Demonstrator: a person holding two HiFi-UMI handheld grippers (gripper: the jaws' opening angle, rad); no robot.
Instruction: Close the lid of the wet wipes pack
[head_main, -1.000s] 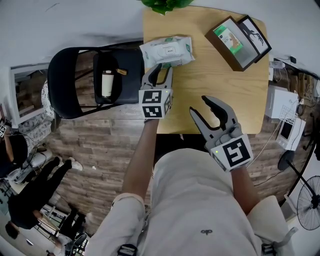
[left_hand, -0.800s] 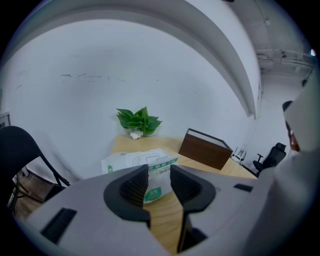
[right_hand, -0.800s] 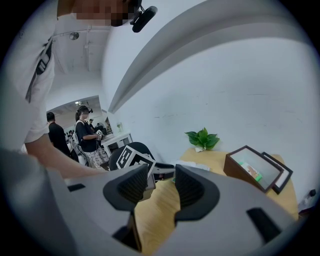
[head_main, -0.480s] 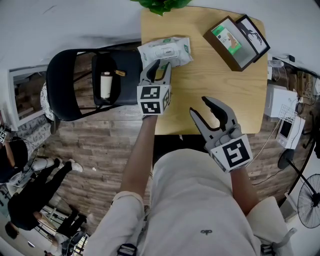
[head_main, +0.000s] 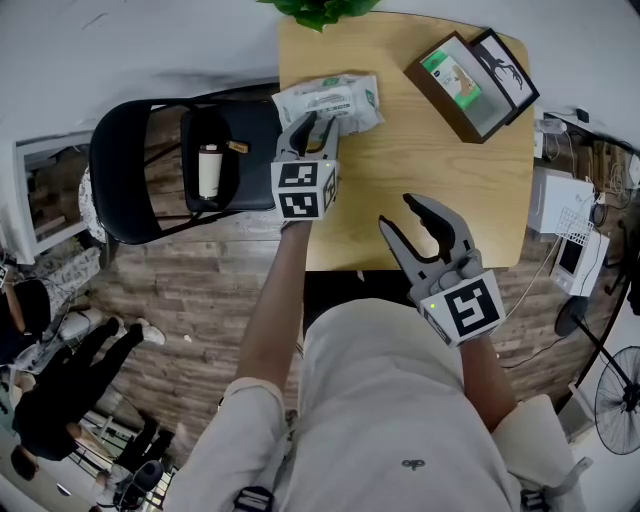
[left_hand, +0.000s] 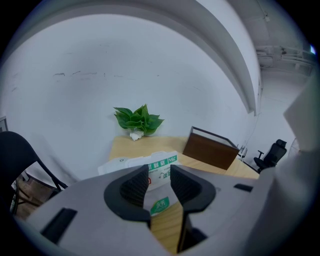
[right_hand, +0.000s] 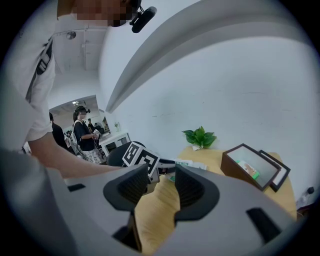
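The white, green-printed wet wipes pack (head_main: 345, 95) lies flat at the far left corner of the wooden table (head_main: 430, 190).

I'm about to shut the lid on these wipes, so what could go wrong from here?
The wet wipes pack lies at the table's edge, next to the chair; a push from the open left claw could slide it off. The right claw hangs well away, so nothing steadies the soft pack.
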